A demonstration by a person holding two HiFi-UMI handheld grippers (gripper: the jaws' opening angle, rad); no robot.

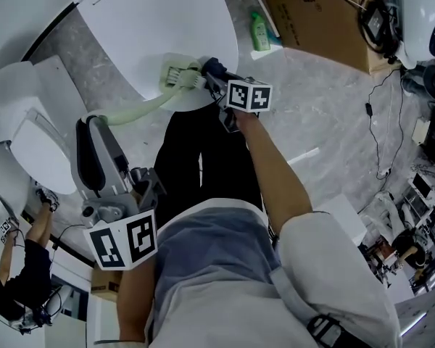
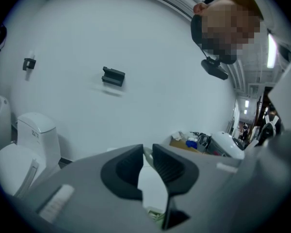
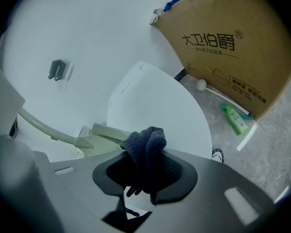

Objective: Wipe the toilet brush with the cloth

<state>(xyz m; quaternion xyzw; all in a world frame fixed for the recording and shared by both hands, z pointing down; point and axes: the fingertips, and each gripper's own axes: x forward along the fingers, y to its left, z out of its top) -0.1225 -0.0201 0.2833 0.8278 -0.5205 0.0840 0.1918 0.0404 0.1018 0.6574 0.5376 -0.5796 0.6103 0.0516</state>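
One pale green brush (image 1: 141, 109) lies slanted across the closed white toilet lid (image 1: 152, 20), its head (image 1: 180, 77) up on the lid. A dark blue cloth (image 3: 145, 149) is bunched against that head, pinched tight in the right gripper (image 1: 210, 75). The handle end runs down into the left gripper (image 1: 96, 125), whose jaws stand almost together with the pale handle showing in the narrow gap. Beyond the lid a green bottle (image 1: 259, 32) lies on the grey floor (image 1: 333, 107), just beside a cardboard box (image 1: 312, 13).
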